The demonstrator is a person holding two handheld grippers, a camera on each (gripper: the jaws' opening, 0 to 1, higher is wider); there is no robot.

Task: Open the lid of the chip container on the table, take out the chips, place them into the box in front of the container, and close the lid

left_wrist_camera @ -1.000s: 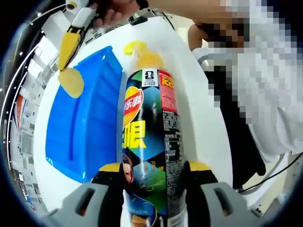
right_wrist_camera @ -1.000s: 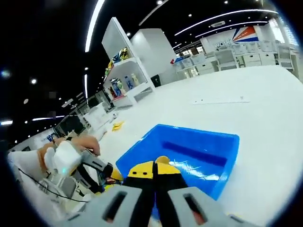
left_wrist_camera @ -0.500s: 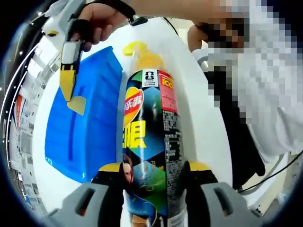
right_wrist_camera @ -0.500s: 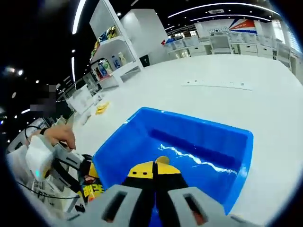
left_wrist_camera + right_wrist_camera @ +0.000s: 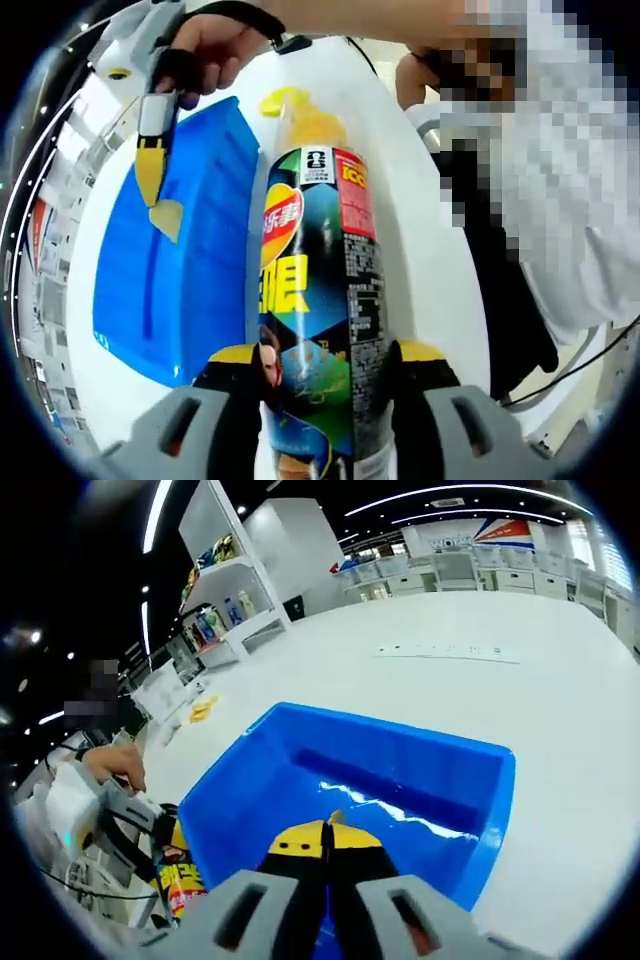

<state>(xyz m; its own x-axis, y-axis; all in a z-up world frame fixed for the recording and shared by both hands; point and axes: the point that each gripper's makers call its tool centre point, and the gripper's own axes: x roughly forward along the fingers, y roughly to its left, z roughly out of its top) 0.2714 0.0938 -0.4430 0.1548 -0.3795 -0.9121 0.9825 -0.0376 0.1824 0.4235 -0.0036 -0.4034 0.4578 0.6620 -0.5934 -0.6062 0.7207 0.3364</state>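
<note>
Left gripper view: left gripper clamps chip container, base hidden; right gripper pinches chip above box.

Chip container lying on table, box beside it

Left gripper clamps chip container; right gripper apparently pinches chip.
</note>
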